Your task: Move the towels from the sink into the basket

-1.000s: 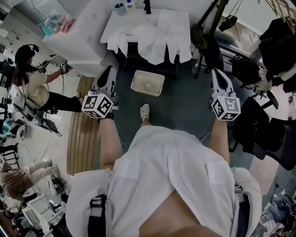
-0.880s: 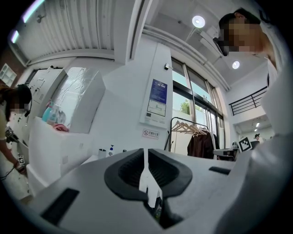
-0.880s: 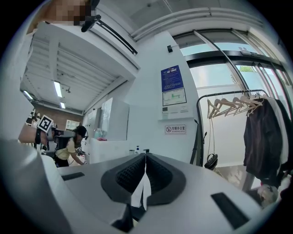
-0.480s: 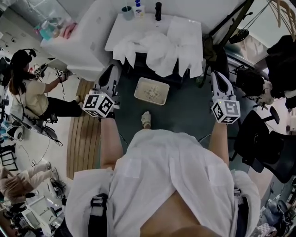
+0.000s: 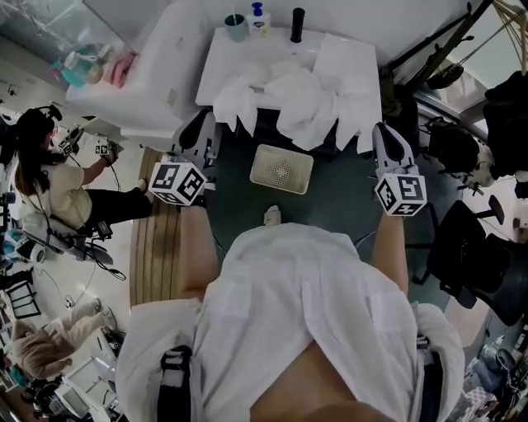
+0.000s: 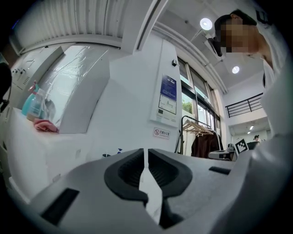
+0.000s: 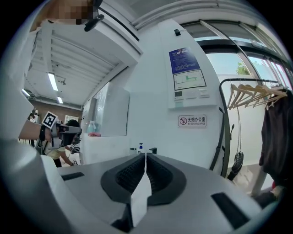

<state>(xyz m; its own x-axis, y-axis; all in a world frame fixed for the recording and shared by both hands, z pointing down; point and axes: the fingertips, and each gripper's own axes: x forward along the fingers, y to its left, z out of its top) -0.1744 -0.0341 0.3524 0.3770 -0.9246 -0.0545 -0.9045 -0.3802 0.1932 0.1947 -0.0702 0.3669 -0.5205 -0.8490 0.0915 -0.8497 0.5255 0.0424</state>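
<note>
— Where are the towels (image 5: 307, 97)?
— Piled white in the sink (image 5: 239, 51), hanging over its front edge. The basket (image 5: 258, 157) stands on the floor (image 5: 346, 194) just in front, below them.
— And your grippers?
— My left gripper (image 6: 146, 157) and right gripper (image 7: 145, 162) are held level, well short of the sink, each with its jaws pressed together and empty.

One overhead camera, two level.
The head view looks steeply down onto the sink (image 5: 219, 51) ahead; both gripper views face level along their jaws toward the wall, sharing its sign (image 7: 192, 120); the soap bottle (image 5: 261, 20) shows from head and right.
</note>
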